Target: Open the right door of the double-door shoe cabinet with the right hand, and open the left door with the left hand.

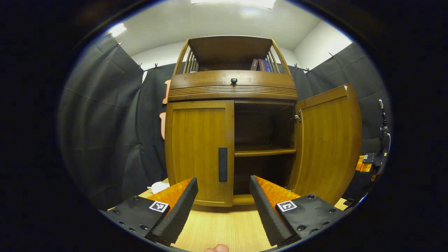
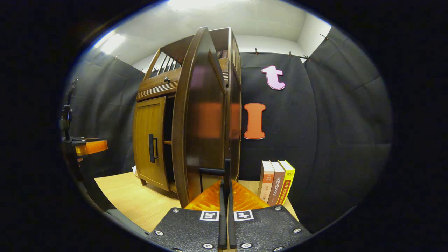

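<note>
The wooden shoe cabinet [image 1: 232, 87] stands on a light wooden table. Its left door [image 1: 197, 150] is closed, with a black vertical handle [image 1: 223, 164] near its inner edge. My left gripper [image 1: 223, 182] is open just in front of that handle, one finger to each side, touching nothing. The right door [image 1: 329, 140] stands swung wide open, showing an inner shelf [image 1: 264, 152]. In the right gripper view the right door [image 2: 204, 122] is seen edge-on, and my right gripper [image 2: 225, 183] is shut on its black handle [image 2: 227, 169]. The closed left door [image 2: 150, 140] shows beyond.
Three books [image 2: 276, 182] stand upright on the table right of the cabinet, against the black cloth wall. More books [image 1: 260, 64] sit on the cabinet's top shelf above a drawer knob [image 1: 233, 81]. A small white object [image 1: 157, 187] lies by the cabinet's left foot.
</note>
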Action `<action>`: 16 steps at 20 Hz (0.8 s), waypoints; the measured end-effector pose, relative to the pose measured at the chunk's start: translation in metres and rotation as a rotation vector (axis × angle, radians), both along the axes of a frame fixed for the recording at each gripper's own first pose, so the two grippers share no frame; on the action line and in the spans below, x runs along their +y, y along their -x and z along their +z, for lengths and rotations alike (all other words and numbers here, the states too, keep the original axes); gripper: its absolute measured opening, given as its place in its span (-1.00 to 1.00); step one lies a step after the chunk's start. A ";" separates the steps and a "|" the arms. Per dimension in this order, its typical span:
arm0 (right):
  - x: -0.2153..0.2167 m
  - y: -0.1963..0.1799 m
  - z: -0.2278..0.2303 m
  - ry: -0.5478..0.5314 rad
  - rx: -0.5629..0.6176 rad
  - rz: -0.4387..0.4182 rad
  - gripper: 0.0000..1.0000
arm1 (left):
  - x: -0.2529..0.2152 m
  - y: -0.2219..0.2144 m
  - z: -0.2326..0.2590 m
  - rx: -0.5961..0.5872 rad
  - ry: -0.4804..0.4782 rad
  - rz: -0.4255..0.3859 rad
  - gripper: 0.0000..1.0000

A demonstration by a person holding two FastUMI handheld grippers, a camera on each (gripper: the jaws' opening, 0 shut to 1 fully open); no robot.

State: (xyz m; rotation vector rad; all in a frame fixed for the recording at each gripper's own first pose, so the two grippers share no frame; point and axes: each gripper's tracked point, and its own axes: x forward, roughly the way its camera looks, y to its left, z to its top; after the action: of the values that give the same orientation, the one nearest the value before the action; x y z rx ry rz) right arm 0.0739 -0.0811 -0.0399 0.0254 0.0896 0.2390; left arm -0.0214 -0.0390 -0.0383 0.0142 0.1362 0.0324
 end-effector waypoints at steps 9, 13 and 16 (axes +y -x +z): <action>-0.001 0.013 -0.006 0.008 0.023 -0.017 -0.89 | 0.011 -0.006 0.000 -0.010 -0.008 0.027 0.95; -0.004 0.041 -0.018 0.057 0.036 -0.026 -0.86 | 0.012 -0.014 -0.004 -0.005 -0.004 0.021 0.90; -0.005 0.054 -0.021 0.026 0.043 -0.054 -0.84 | 0.015 -0.037 0.003 -0.030 -0.009 0.010 0.87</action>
State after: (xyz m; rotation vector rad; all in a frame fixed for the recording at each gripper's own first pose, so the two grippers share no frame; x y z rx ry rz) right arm 0.0197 -0.0857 -0.0605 0.0066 0.1343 0.1836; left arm 0.0152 -0.0241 -0.0353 0.0224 0.1058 0.0430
